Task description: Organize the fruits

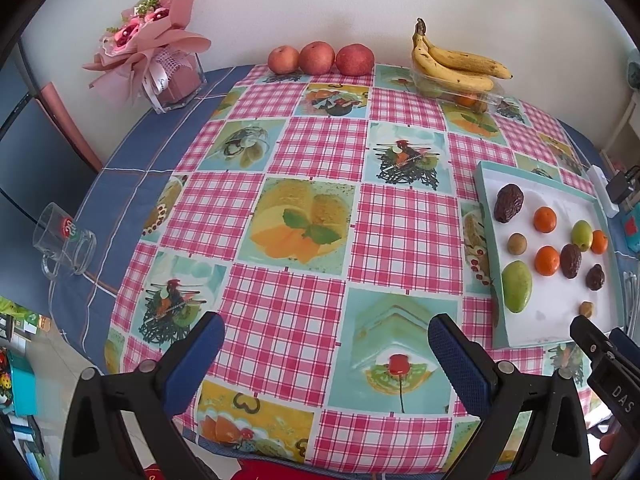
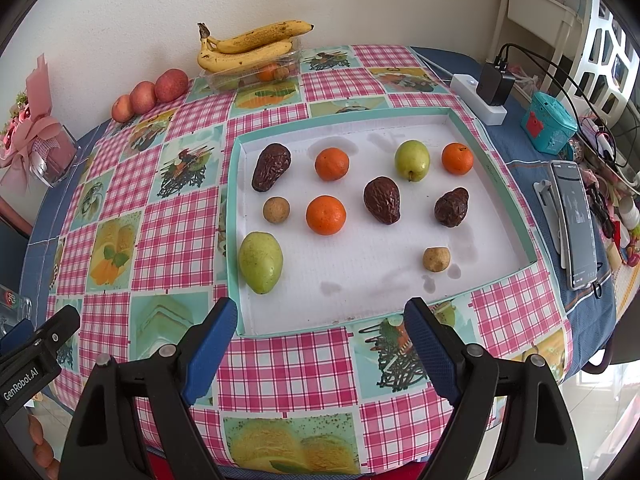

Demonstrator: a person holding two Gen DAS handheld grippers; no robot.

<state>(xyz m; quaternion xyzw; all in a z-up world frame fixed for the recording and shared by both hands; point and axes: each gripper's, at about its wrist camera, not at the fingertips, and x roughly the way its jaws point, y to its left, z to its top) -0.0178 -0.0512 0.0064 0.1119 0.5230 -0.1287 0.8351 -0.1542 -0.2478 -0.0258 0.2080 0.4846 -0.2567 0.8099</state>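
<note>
A shallow white tray [image 2: 360,280] with a teal rim lies on the checked tablecloth; in the left wrist view the tray [image 1: 532,320] sits at the right. It holds three oranges [image 2: 325,214], three wrinkled dark fruits [image 2: 382,200], two green fruits [image 2: 261,261] and two small brown balls [image 2: 276,209]. Bananas [image 2: 248,50] rest on a clear box at the back, beside three apples [image 1: 318,58]. My right gripper [image 2: 320,328] hangs open just before the tray's near rim. My left gripper [image 1: 326,344] stands open over bare cloth, left of the tray. Both hold nothing.
A pink bouquet [image 1: 154,52] in a clear box stands back left, a glass mug [image 1: 64,242] lies at the left edge. Right of the tray are a phone [image 2: 574,224], a power strip with charger [image 2: 486,96] and a teal box [image 2: 550,122].
</note>
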